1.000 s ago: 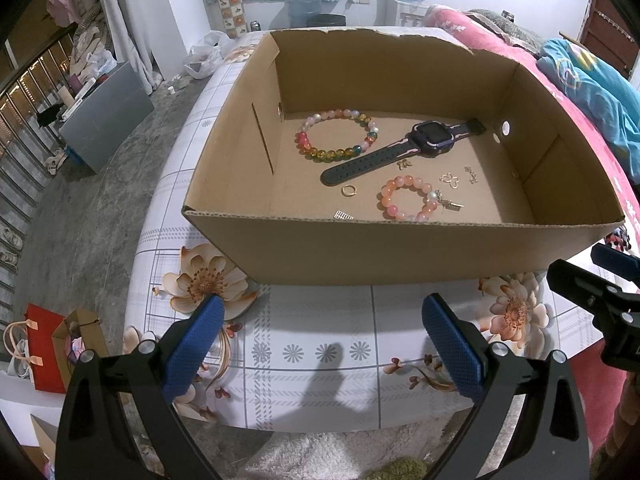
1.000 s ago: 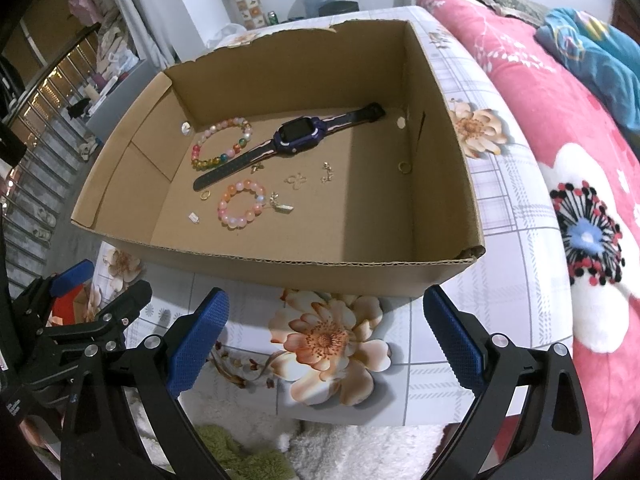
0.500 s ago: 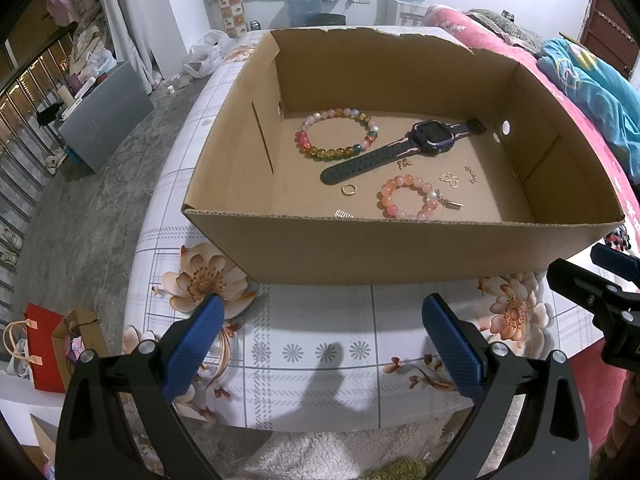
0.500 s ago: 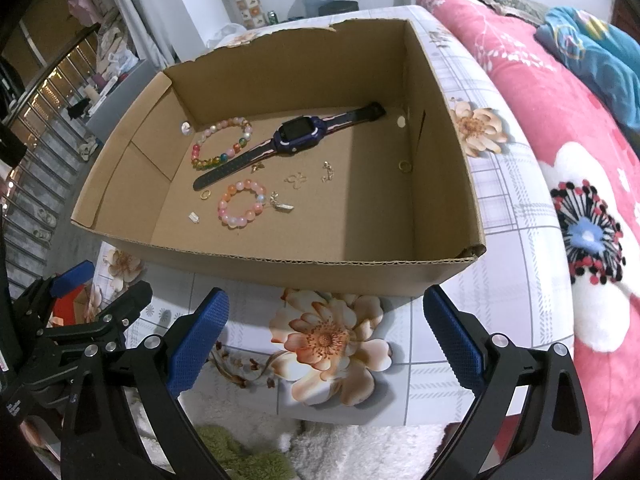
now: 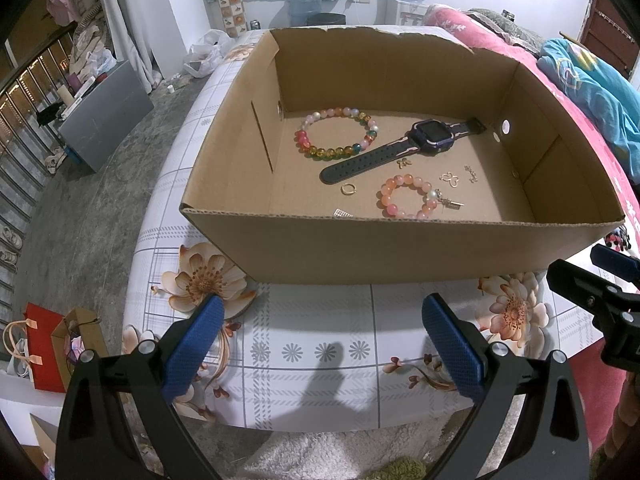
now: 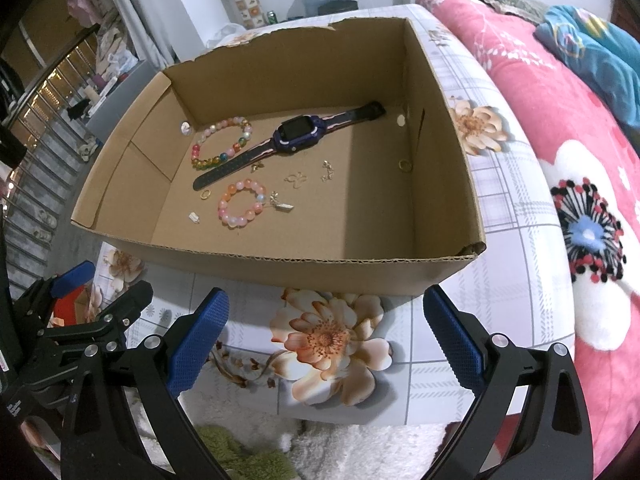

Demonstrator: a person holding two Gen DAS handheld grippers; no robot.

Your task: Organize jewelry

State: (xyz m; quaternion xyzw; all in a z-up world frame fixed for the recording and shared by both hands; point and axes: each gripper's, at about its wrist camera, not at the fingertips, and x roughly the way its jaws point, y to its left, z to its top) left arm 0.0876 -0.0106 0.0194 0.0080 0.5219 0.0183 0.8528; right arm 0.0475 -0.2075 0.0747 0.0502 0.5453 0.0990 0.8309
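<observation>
A shallow, open cardboard box sits on a table covered with a white cloth printed with flowers. All the jewelry lies on the floor of the box.

A multicoloured bead bracelet lies toward the box's far left corner. Just right of it, a dark smartwatch lies flat, its strap stretched diagonally across the middle of the box. Nearer the box's front wall lies a pink bead bracelet with a small silver charm at its right side. A small gold ring rests between the watch strap's near end and the pink bracelet. A small silver piece lies close against the front wall. Tiny gold charms are scattered to the right of the pink bracelet. In the right wrist view, another gold ring lies near the box's right wall.

The left hand-held gripper hovers outside the box, in front of its front wall, its blue-padded fingers spread wide apart and holding nothing. The right hand-held gripper hovers in front of the box's near right corner, also spread wide and empty. Neither touches the box, and the jewelry lies well beyond both.
</observation>
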